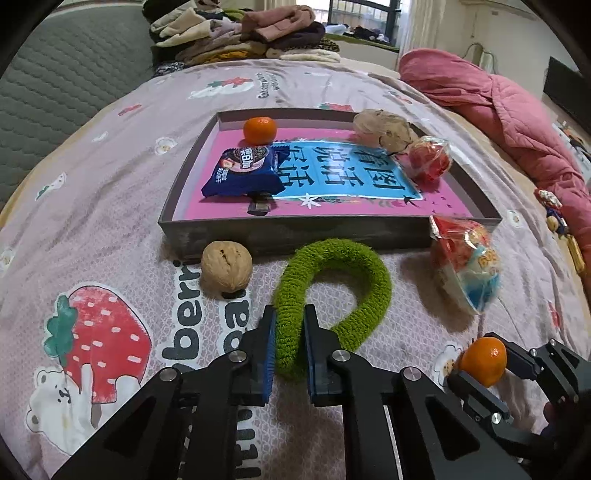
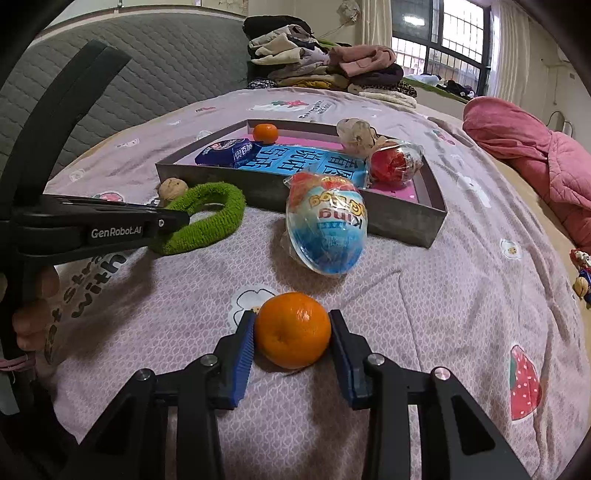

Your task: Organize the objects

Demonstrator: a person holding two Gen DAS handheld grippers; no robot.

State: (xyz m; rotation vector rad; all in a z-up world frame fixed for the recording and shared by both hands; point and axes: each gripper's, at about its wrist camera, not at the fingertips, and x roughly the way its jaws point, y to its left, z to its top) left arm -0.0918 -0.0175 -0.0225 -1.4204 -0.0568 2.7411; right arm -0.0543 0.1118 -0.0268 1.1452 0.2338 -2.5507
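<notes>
A shallow grey tray (image 1: 295,229) (image 2: 406,218) with a pink and blue book inside lies on the bed. In it are a tangerine (image 1: 259,130), a blue cookie packet (image 1: 245,171), a beige scrunchie (image 1: 382,127) and a red wrapped egg (image 1: 430,158). My left gripper (image 1: 290,319) (image 2: 173,218) is shut on a green hair band (image 1: 332,288) (image 2: 207,218) in front of the tray. My right gripper (image 2: 293,328) (image 1: 480,363) is shut on a second tangerine (image 2: 293,330) resting on the bedspread. A walnut (image 1: 226,266) and a blue wrapped egg (image 1: 467,262) (image 2: 327,229) lie beside the tray.
The pink strawberry-print bedspread (image 1: 110,258) covers the bed. Folded clothes (image 1: 240,33) are stacked at the far end. A pink quilted jacket (image 1: 517,122) lies at the right, with a small figurine keychain (image 1: 554,214) near it.
</notes>
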